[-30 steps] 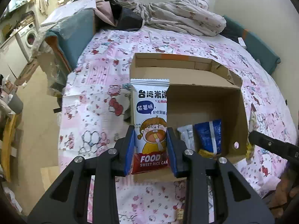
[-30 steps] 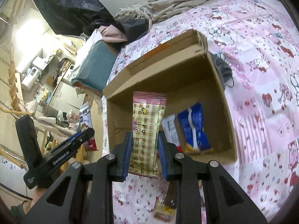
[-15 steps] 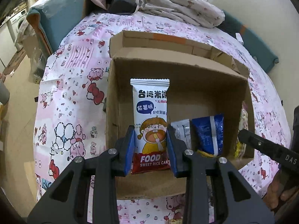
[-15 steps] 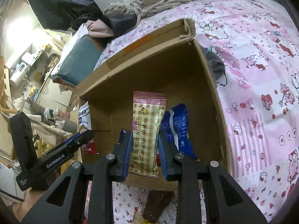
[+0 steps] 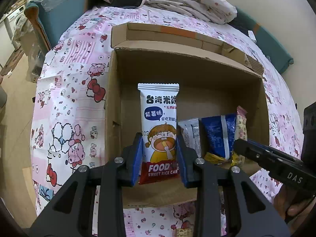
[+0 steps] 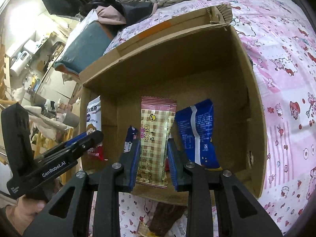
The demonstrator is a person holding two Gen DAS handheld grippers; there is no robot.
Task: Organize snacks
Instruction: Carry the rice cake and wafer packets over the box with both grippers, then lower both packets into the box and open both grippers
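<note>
Both packets hang over the cardboard box now! Our left gripper is clamped on the rice cake packet, our right gripper pinching the checked wafer packet beside the blue pouch. We should lower each upright into the row, then let go. We read "FOOD", "SWEET RICE CAK"; "GenRobot.AI" on the tool.

Both grippers clamped, side by side

The left gripper points forward with its blue-padded fingers pressed on a pack. The right gripper does likewise, jaws pinching a bar. Each shows in the other's view, gripped by a hand at the frame edge.
</note>
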